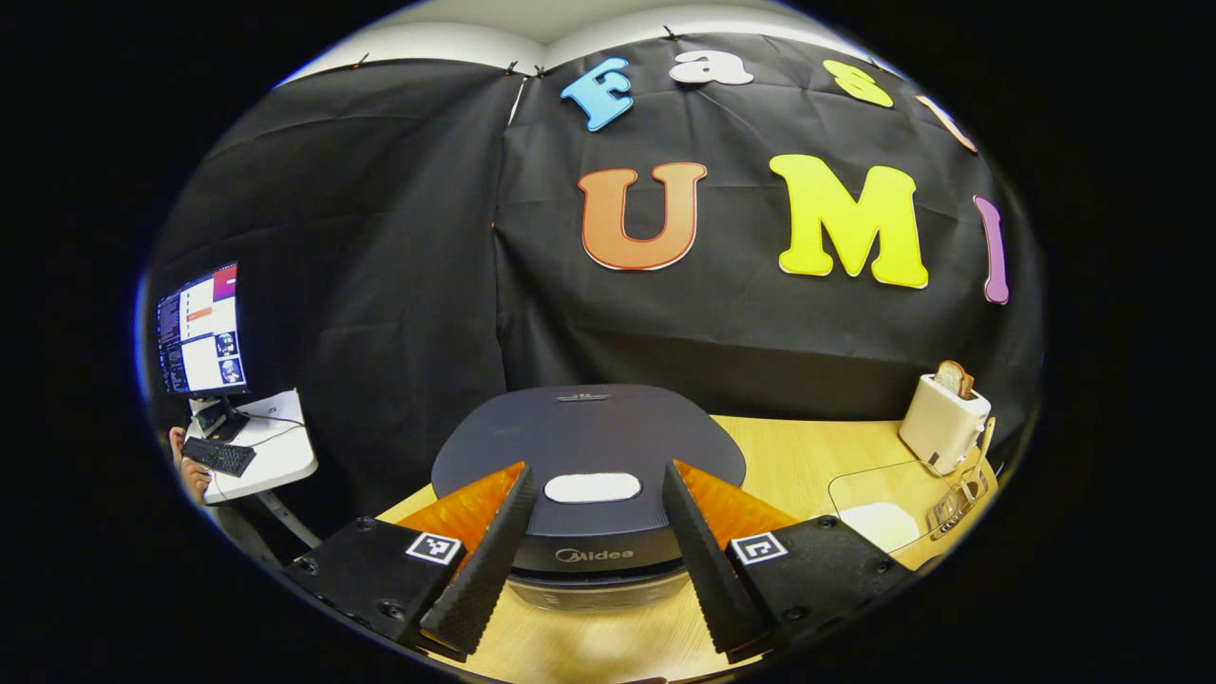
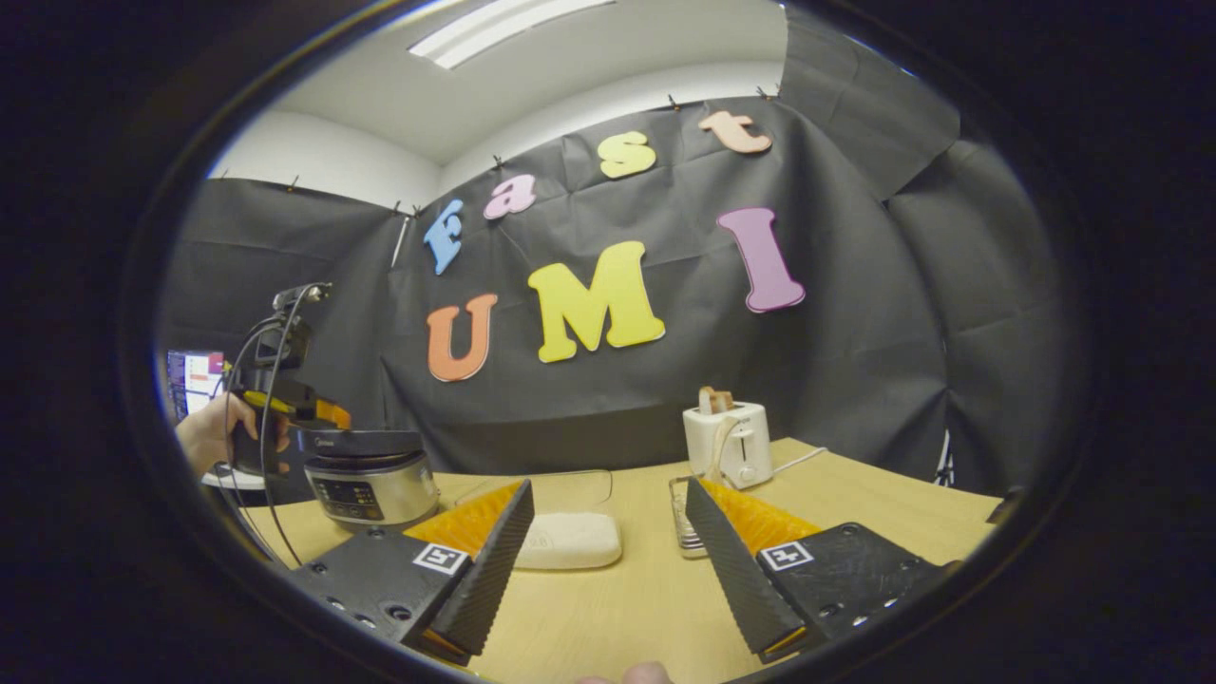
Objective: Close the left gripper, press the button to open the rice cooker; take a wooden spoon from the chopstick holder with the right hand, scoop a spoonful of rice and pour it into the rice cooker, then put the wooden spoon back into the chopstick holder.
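Hovering open-jawed over a shut rice cooker.

Spreading across the lower frames, wooden table; sitting lower centre of the left gripper view, rice cooker, lid down, button between the released left gripper; standing right, toaster; gaping unladen, right gripper; lying beyond, white rice container.

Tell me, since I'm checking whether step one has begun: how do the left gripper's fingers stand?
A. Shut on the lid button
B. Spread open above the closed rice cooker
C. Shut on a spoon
B: the left gripper has its fingers spread wide, above the rice cooker, whose lid is down.
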A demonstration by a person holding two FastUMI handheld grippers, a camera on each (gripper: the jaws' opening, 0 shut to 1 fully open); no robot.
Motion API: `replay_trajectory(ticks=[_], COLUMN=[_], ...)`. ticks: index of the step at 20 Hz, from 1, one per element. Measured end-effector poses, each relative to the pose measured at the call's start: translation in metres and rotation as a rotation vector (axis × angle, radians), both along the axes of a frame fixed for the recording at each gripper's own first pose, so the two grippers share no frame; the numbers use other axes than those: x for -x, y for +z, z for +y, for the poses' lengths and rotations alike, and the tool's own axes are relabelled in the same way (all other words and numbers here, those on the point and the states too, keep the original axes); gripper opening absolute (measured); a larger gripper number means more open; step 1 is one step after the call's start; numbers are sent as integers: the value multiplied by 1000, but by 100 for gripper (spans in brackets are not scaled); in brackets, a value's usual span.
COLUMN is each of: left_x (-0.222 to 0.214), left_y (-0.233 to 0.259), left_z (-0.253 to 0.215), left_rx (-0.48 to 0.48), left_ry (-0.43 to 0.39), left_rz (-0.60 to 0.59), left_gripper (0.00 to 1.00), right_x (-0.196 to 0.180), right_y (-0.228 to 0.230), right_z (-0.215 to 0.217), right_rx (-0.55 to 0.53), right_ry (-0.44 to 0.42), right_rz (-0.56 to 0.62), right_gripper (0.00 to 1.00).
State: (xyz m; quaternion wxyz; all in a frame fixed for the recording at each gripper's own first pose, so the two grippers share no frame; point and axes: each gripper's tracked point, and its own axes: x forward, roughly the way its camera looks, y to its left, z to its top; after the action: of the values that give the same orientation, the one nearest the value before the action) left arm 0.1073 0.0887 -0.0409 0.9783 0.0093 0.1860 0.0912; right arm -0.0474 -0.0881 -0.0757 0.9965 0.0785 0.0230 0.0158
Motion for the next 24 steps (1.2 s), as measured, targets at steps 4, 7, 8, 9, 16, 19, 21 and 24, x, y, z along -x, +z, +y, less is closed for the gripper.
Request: replay_trajectory(ticks=[4, 7, 8, 9, 16, 19, 21, 24], left_x=[2, 3, 3, 3, 5, 5, 4, 0], left_y=[-8, -11, -11, -10, -21, -16, -15, -12], left_z=[0, 0, -1, -1, -3, -3, -3, -5], left_rx=[-19, -6, -12, -37, -69, -71, -56, -69], left_ry=[17, 31, 30, 21, -19, -7, -4, -7], left_rz=[-7, -22, -43, -63, -134, -151, -138, -125], left_gripper=[88, 88, 88, 88, 86, 86, 85, 88], right_x=[-2, -5, -6, -7, -12, -13, -13, -12], right_y=[-3, -10, -14, -17, -28, -35, -31, -22], right_z=[-2, -4, -4, -4, 12, 12, 9, 5], right_rx=[1, -22, -25, -27, -45, -45, -38, -36], right_ry=[-13, -24, -27, -28, 0, 1, -11, -31], right_rz=[1, 20, 32, 42, 60, 77, 67, 43], right_gripper=[95, 95, 95, 92, 97, 92, 95, 95])
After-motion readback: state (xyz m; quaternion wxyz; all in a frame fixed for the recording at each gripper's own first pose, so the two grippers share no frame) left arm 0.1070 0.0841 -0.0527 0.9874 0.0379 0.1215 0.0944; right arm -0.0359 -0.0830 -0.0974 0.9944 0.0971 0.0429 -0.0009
